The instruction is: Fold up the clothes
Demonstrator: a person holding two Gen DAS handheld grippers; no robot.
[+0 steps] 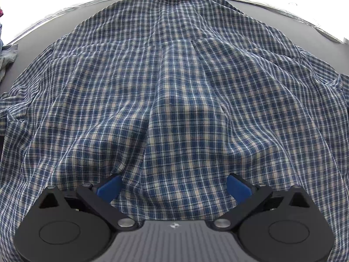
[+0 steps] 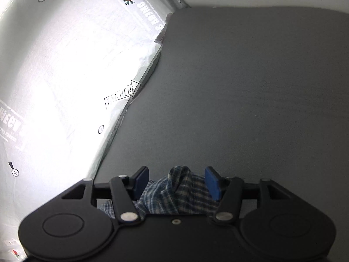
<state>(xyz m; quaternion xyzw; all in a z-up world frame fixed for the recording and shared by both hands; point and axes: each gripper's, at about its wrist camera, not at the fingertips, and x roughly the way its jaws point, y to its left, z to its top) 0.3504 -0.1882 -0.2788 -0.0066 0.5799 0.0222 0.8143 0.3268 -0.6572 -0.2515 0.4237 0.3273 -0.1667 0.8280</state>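
The plaid shirt (image 1: 174, 87) lies spread, wrinkled, across the grey table (image 1: 272, 15), collar at 12 o'clock. The left gripper (image 1: 174, 187) hovers above it, fingers spread wide, holding nothing. The right gripper (image 2: 176, 183) stands partly open around a bunched shirt corner (image 2: 178, 185), pads not pressing. Risk: the corner slumps crooked, and the folds trap wrinkles.

A blue-and-white checked cotton shirt (image 1: 174, 98) lies spread on a grey flat table (image 1: 272, 15); a crumpled pale garment (image 1: 7, 56) sits left of it.
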